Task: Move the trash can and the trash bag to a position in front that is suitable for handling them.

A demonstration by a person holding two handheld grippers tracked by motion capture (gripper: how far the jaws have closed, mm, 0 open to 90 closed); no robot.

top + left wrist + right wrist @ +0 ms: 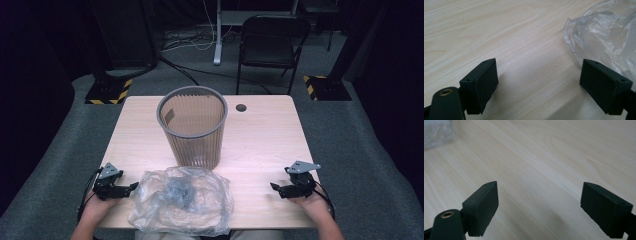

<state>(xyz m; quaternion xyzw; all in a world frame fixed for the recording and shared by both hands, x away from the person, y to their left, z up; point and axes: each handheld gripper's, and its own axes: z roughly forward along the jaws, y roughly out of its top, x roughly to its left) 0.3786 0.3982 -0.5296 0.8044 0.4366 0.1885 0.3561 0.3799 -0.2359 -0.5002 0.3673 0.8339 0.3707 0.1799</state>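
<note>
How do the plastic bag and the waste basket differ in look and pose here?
The plastic bag is clear, crumpled and lies flat and shapeless at the near table edge; the waste basket is grey, ribbed and rigid, standing upright behind it at mid-table. The bag spreads wide and low, while the basket rises tall and tapers downward. Both rest on the wooden table, untouched.

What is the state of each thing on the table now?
Bin: upright, open top, no liner.
Bag: crumpled, lying flat before the bin.
Left tongs: open, nothing held, beside the bag.
Right tongs: open, nothing held, apart from the bag.
</note>
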